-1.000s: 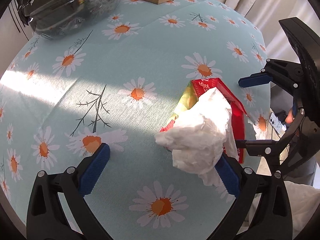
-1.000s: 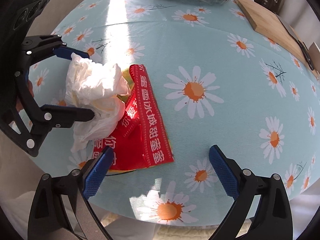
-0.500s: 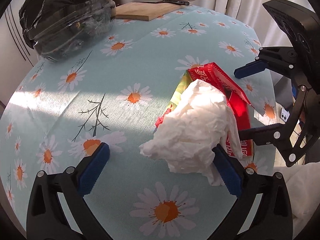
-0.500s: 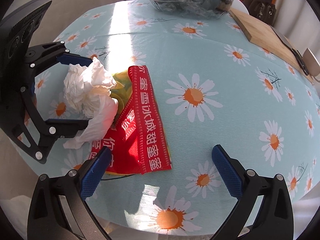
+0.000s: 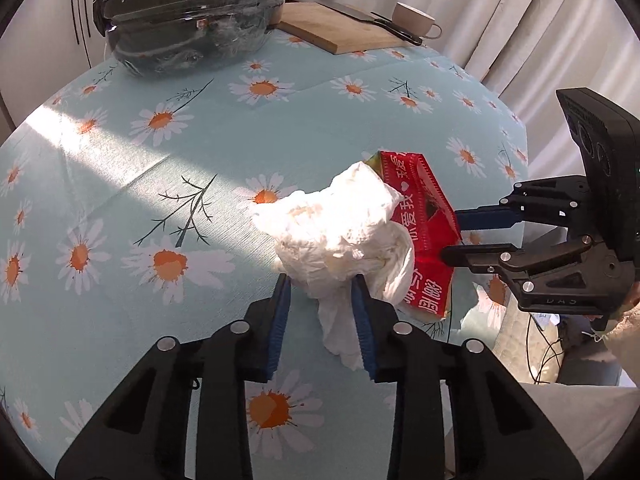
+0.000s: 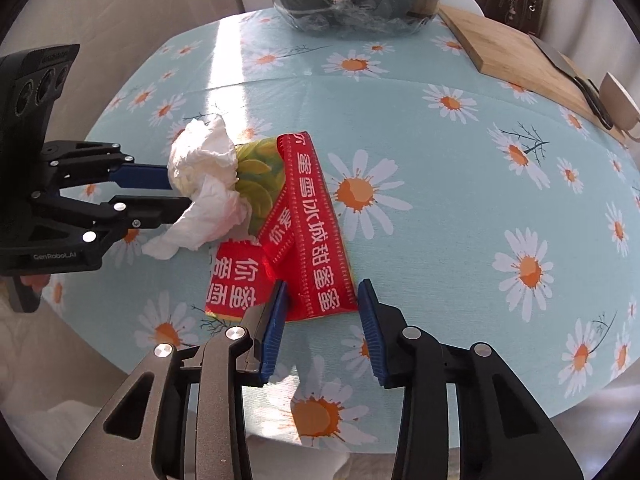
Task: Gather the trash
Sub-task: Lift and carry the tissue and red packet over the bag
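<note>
1. My left hand-held gripper (image 5: 322, 294) — clamped on crumpled tissue (image 5: 340, 232), frame centre.
2. My right hand-held gripper (image 6: 322, 300) — pinching red wrapper (image 6: 308, 224) on worktop (image 6: 440, 160), lower centre.

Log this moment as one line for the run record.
left tongs: shut on crumpled tissue | right tongs: closing around red wrapper | bin bowl: far side

A crumpled white tissue (image 5: 340, 228) sits beside a flat red wrapper (image 6: 308, 232) with white writing, touching it.
</note>
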